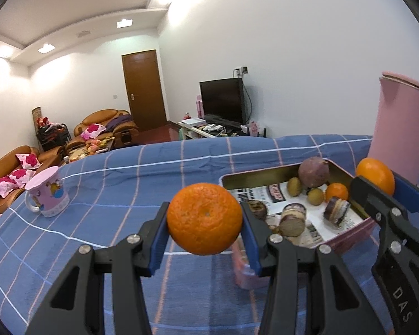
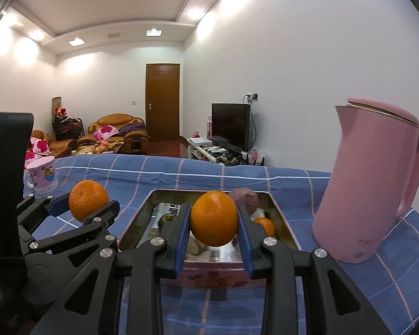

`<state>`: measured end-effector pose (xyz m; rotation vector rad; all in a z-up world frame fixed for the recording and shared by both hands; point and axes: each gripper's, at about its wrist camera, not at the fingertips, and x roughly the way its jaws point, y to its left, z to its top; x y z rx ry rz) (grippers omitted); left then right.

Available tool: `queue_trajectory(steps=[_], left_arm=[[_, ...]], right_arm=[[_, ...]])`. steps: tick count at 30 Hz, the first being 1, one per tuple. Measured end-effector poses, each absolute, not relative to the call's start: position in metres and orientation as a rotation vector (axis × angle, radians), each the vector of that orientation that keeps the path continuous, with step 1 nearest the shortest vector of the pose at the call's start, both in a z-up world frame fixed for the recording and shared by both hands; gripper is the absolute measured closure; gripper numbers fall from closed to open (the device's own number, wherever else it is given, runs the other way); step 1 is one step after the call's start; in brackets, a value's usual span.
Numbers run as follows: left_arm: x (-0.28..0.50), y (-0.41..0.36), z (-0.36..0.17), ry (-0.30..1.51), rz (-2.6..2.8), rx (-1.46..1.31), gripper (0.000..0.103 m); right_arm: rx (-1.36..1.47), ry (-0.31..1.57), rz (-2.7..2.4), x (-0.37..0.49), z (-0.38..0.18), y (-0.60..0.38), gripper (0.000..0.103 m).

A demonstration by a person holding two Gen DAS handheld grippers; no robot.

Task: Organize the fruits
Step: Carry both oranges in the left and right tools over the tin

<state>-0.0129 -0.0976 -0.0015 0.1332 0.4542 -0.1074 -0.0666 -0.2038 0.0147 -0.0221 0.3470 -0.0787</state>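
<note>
I am gripping a dimpled mandarin (image 1: 204,219) in my left gripper (image 1: 204,220), lifted over the blue checked cloth (image 1: 125,184) just left of the tin. My right gripper (image 2: 213,219) is clamping a smooth orange (image 2: 213,217) above the open pink tin (image 2: 282,223) holding other fruit, beside the pink kettle (image 2: 368,184).

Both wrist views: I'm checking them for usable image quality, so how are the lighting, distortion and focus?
Left wrist view: strong fisheye bending of the checked cloth, ceiling light glare washing the walls, the tangerine in the left gripper sharp. Right wrist view: same curvature, dark lens corners, the pink kettle evenly lit, the orange in the right gripper sharp.
</note>
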Motion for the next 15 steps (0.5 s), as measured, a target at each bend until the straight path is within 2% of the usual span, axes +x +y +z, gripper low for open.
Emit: queue_trajectory(steps=[15], left_arm=[[-0.005,-0.144,-0.002,0.479,-0.192,0.145,0.054]], right_arm=[[-0.005,0.353,-0.133,-0.065,0.013,-0.239,0.069]])
